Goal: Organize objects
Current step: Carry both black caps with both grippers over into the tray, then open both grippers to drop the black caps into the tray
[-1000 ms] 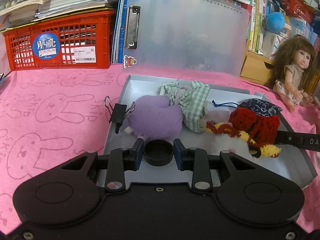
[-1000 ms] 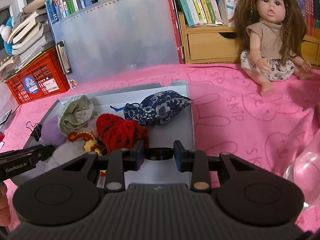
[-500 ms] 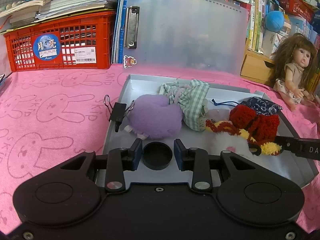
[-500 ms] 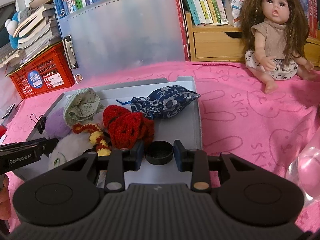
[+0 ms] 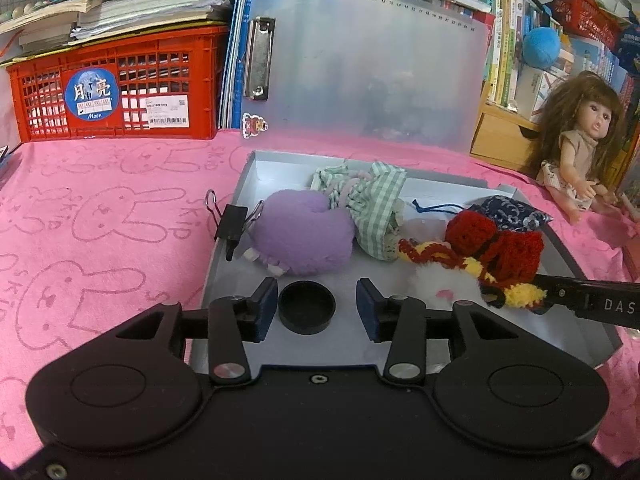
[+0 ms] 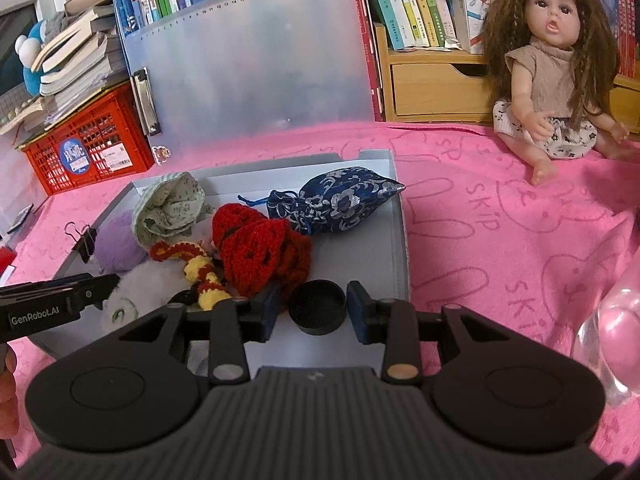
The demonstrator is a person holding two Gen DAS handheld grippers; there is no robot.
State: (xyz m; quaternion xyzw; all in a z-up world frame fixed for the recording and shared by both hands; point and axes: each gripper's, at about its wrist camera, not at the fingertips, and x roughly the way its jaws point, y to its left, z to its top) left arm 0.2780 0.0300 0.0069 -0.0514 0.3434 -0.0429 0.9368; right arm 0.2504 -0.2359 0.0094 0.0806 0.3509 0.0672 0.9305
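Observation:
A grey tray (image 5: 256,168) (image 6: 394,216) on the pink cloth holds a purple plush (image 5: 300,236), a green checked pouch (image 5: 372,204), a red and yellow crochet toy (image 5: 496,252) (image 6: 260,252) and a blue patterned pouch (image 6: 340,204). A black round cap (image 5: 307,312) lies on the tray floor between the open jaws of my left gripper (image 5: 316,308), touching neither finger. Another black cap (image 6: 317,312) lies in the tray between the open jaws of my right gripper (image 6: 312,312).
A black binder clip (image 5: 230,222) grips the tray's left rim. A red crate (image 5: 116,88) and a frosted clipboard (image 5: 360,72) stand behind. A doll (image 6: 556,64) sits at the right. A clear glass object (image 6: 612,344) is at the right edge.
Both grippers have opened and let go of their black caps, which now rest on the tray floor. The right gripper has also come closer to the tray.

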